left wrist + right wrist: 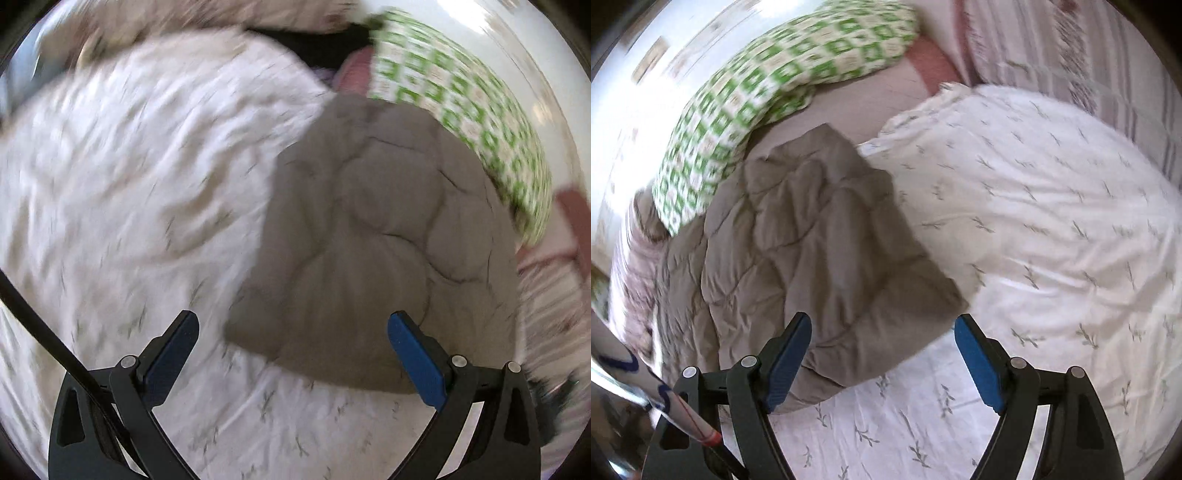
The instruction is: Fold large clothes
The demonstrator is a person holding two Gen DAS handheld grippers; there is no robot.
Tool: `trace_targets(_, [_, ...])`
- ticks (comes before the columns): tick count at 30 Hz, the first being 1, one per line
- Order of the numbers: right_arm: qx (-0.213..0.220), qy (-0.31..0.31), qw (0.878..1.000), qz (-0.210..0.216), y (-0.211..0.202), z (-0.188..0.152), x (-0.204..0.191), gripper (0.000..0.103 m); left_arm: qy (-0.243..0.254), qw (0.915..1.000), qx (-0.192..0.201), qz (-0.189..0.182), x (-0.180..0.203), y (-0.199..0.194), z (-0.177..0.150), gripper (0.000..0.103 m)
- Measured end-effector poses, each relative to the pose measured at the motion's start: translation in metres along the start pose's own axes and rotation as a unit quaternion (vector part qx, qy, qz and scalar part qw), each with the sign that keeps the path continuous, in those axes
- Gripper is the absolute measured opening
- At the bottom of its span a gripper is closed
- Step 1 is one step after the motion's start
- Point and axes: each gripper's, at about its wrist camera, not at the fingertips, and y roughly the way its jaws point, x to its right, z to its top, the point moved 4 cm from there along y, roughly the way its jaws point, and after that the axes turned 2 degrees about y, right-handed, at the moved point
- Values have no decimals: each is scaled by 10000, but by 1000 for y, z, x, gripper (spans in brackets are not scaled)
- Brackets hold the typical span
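A grey-brown quilted garment (369,236) lies crumpled on a white bed cover printed with small grey sprigs (122,177). My left gripper (291,332) is open and empty, hovering above the garment's near edge. In the right wrist view the same garment (820,258) lies left of centre on the white cover (1052,229). My right gripper (882,332) is open and empty, above the garment's near right corner. Both views are blurred by motion.
A green-and-white checked pillow (768,96) lies behind the garment, also seen in the left wrist view (454,96). Pink striped bedding (1071,48) sits at the far right. A dark item (314,48) lies at the back. A white wall stands behind the pillow.
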Motion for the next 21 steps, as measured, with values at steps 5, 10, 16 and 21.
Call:
trace_targets(5, [-180, 914, 9954, 235, 4, -4, 31, 89, -838, 9939, -246, -673, -31, 3, -4, 102])
trace_targets(10, [-367, 1457, 9860, 728, 12, -9, 39, 90, -1163, 9858, -476, -1110, -29, 19, -11, 102])
trace_targets(16, [-337, 1902, 9748, 1118, 18, -11, 44, 91, -1474, 9755, -719, -1465, -22, 45, -18, 102])
trace_targets(21, [-406, 2213, 9661, 1267, 31, -11, 51, 92, -1558, 9752, -521, -1483, -22, 53, -15, 102])
